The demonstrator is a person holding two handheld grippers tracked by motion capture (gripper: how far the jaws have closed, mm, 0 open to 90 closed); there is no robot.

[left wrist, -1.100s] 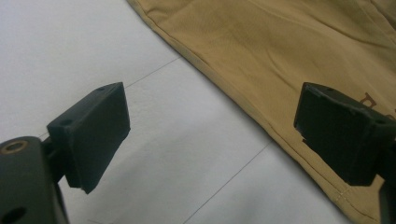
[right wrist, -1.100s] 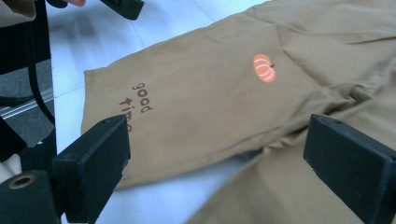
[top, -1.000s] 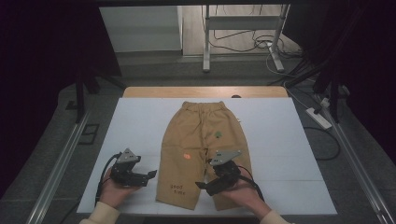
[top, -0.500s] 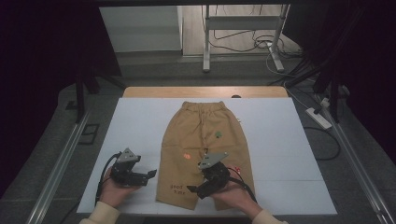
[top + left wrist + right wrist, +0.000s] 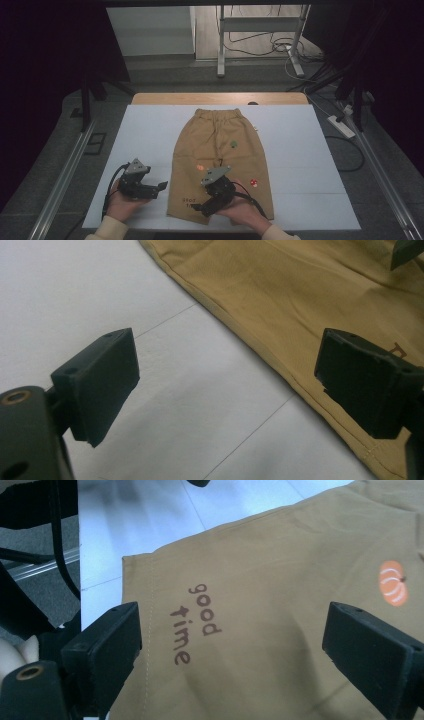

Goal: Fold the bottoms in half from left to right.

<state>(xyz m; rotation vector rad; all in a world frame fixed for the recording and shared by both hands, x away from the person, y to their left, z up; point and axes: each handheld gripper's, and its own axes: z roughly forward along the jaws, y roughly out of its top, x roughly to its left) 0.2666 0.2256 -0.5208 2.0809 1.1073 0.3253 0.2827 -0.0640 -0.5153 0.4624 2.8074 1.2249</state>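
The right gripper hangs over the near end of the left leg of the tan trousers, jaws spread wide with nothing between them. Its own view looks down on the "good time" print and the hem of that leg. The left gripper sits on the white table cover just left of the trousers' left side seam, likewise fully open and empty.

The work in hand looks like taking hold of the near leg end for a fold. To do it well, each gripper should bite a hem corner: the left slides right to the outer corner, the right lowers onto the hem and catches both cloth layers, though how flat the layers lie at the hem is hard to judge here.

The near edge of the cover lies close under the wrists, so pulling back has little room. Farther off the trousers lie flat, waistband near the far edge, with bare cover on both sides and room to carry the legs forward.
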